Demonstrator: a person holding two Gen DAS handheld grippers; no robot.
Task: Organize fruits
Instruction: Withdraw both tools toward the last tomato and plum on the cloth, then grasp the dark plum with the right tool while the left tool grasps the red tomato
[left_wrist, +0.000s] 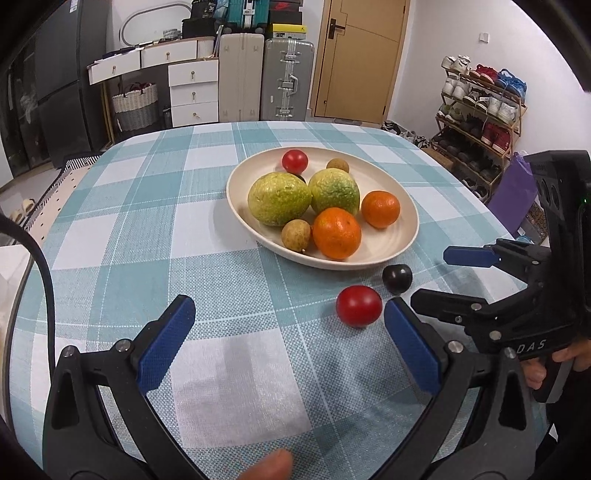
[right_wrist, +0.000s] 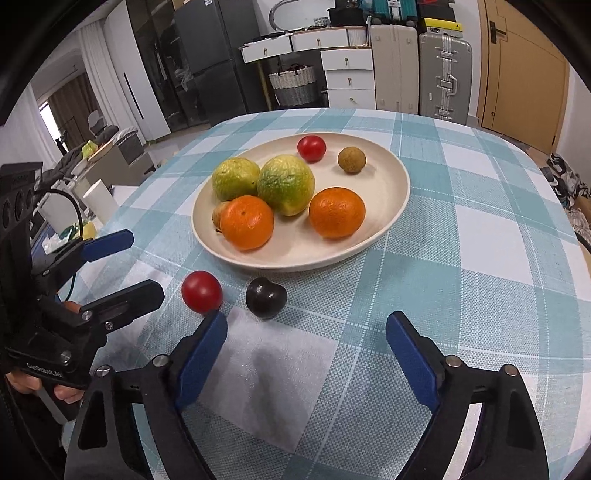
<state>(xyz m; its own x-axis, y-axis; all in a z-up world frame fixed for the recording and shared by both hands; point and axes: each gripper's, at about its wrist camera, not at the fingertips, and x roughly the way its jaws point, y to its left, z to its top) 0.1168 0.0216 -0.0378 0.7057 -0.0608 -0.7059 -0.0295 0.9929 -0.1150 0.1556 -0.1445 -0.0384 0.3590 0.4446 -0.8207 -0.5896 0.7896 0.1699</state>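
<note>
A cream plate (left_wrist: 369, 177) (right_wrist: 384, 177) holds two green-yellow fruits, two oranges, a red tomato and two small brown fruits. On the cloth in front of the plate lie a second red tomato (left_wrist: 359, 305) (right_wrist: 201, 291) and a dark plum (left_wrist: 397, 278) (right_wrist: 266, 297). My left gripper (left_wrist: 288, 306) (right_wrist: 147, 263) is open; the loose tomato sits just beyond its right fingertip. My right gripper (right_wrist: 306, 319) (left_wrist: 430, 276) is also open with nothing between its pads. The plum lies just ahead of its jaws, and the tomato is by its left fingertip.
The table wears a teal and white checked cloth (left_wrist: 236, 266). Behind it stand suitcases (left_wrist: 286, 79), white drawers (left_wrist: 194, 92) and a wooden door (left_wrist: 360, 55). A shoe rack (left_wrist: 480, 107) is at the right. A person's hand grips each tool.
</note>
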